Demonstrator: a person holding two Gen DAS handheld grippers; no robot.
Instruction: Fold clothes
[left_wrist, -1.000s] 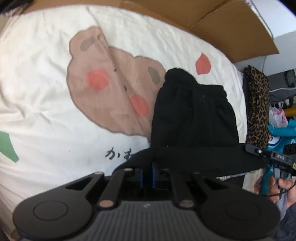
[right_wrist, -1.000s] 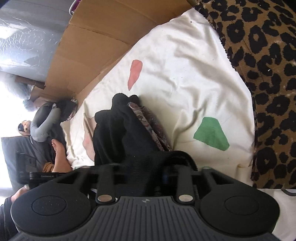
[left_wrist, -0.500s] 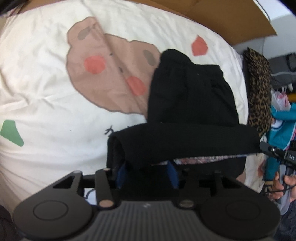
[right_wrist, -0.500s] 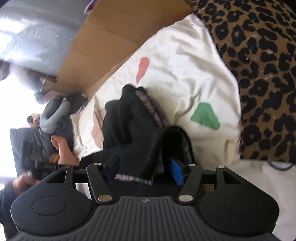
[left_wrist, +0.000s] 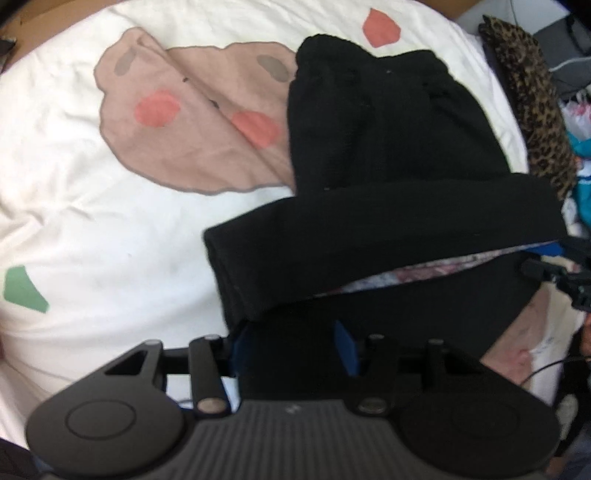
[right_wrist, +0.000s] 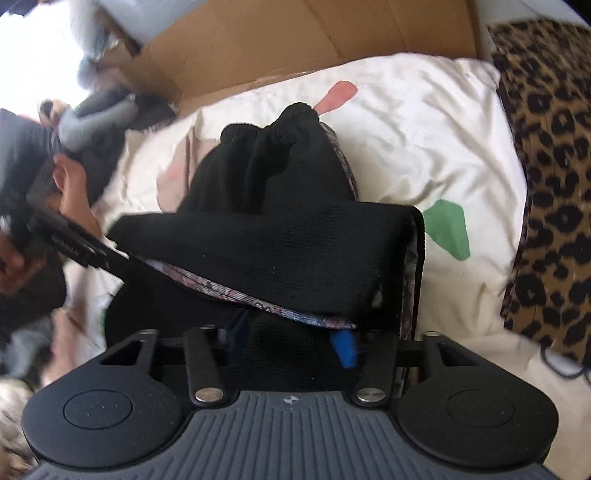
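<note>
Because a fold is being laid over, the black garment (left_wrist: 388, 147) lies on the sheet (left_wrist: 92, 229), near edge doubled toward 12 o'clock; left gripper (left_wrist: 291, 343) and right gripper (right_wrist: 291, 343) jaws stand spread, cloth loose between, the right having just been closing.

Bright daylight, blown-out white glare upper left, fisheye-warped edges, slight motion blur.

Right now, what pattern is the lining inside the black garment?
A busy pink, maroon and white print lining, clearest in the right wrist view.
</note>
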